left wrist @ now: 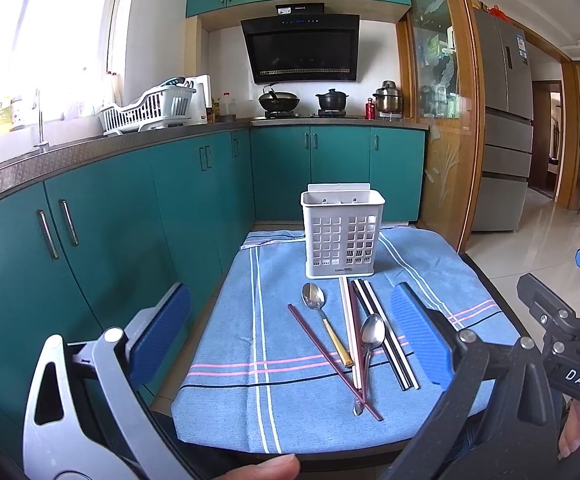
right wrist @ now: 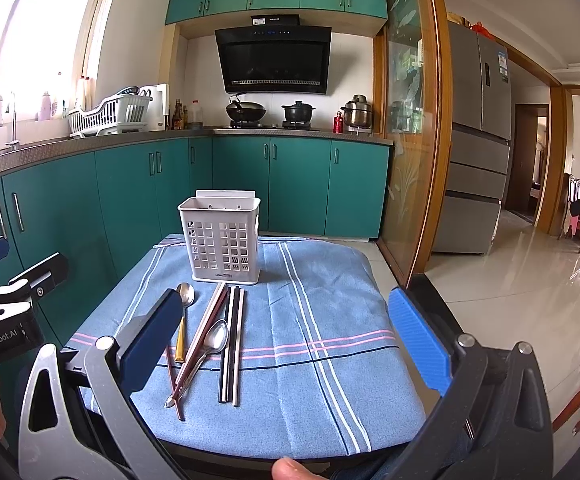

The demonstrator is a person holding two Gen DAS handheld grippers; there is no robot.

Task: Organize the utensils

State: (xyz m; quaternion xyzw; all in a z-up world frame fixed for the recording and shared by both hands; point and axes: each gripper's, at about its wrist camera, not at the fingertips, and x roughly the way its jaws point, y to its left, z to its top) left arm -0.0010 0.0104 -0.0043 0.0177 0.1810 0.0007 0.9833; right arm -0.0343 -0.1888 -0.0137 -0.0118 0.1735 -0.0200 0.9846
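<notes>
Hovering released at frame bottom, both the left gripper [left wrist: 290, 332] and right gripper [right wrist: 290, 344] ideally needed one spoon [left wrist: 313, 295] singled out centre-frame before the caddy [left wrist: 342, 232]

Standing at frame centre on the cloth [left wrist: 330, 412]: the utensil holder [left wrist: 342, 232]. Lying just below it: two spoons [left wrist: 318, 312], chopsticks [left wrist: 386, 340] to their right, one chopstick [left wrist: 330, 356] crossing diagonally.
</notes>
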